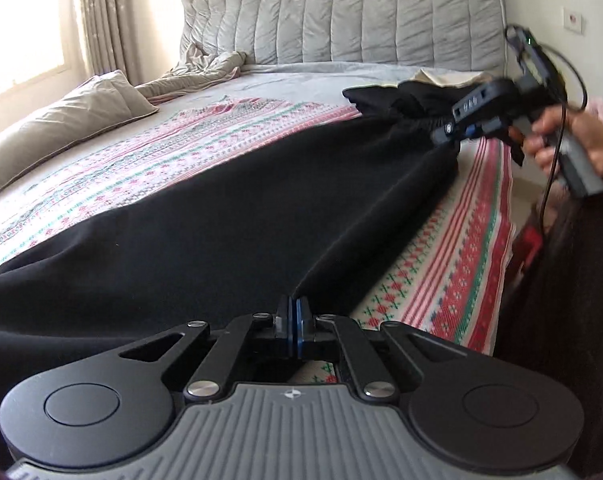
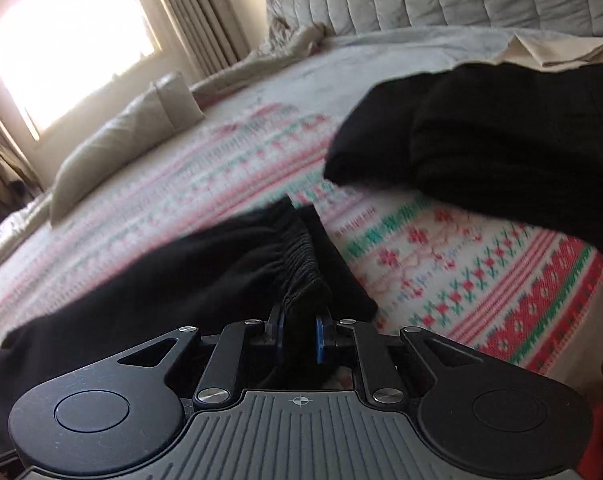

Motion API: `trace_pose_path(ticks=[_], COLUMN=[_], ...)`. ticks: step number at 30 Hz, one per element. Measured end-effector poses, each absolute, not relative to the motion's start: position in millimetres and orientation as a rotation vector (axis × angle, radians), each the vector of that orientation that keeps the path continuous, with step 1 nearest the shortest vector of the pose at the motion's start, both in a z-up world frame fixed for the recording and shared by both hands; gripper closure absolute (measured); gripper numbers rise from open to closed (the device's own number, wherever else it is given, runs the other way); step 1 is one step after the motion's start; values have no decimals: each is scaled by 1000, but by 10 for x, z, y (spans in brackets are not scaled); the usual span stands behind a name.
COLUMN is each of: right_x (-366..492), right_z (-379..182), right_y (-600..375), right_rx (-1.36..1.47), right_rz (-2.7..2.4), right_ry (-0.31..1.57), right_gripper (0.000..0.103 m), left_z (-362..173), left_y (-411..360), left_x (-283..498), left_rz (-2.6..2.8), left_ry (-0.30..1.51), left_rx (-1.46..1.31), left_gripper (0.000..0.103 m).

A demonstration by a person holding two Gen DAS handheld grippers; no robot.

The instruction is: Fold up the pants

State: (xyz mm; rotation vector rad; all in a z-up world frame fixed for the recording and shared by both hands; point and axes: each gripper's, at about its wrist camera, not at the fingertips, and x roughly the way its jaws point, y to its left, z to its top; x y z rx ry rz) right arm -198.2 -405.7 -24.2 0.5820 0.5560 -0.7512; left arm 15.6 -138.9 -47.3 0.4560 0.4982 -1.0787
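Observation:
Black pants [image 1: 241, 220] lie stretched along the patterned bedspread [image 1: 441, 260]. In the left wrist view, my left gripper [image 1: 293, 312] is shut at the bottom centre, its pads pinching the near edge of the pants. Far right, a hand [image 1: 581, 140] holds my right gripper [image 1: 451, 136] at the far end of the pants. The right wrist view shows the right gripper [image 2: 301, 316] shut on the gathered elastic waistband [image 2: 301, 264], with the rest of the pants [image 2: 161, 272] trailing down to the left.
Another dark garment [image 2: 481, 140] lies bunched beyond the waistband, with a beige cloth [image 2: 541, 50] behind it. A grey pillow [image 1: 61, 120] and rumpled sheet lie at the left, a padded headboard [image 1: 341, 12] at the back. The bed's edge [image 1: 505, 240] drops off on the right.

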Motion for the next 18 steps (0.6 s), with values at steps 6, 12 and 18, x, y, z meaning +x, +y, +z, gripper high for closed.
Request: trace_pose_path(ticks=[6, 12, 18], right_x=[-2047, -1939, -2007], right_z=[-87, -184, 46], right_y=[-3911, -3912, -3774], right_rx=[517, 486, 420], right_rz=[-776, -806, -854], right_ry=[513, 605, 538], right_gripper=[91, 71, 40], left_z=[-416, -405, -202], left_y=[-1349, -1309, -974], left_x=[222, 320, 364], left_rz=[-1101, -1109, -993], left_ry=[542, 632, 560], left_rx=[394, 330, 256], left_gripper=[92, 81, 42])
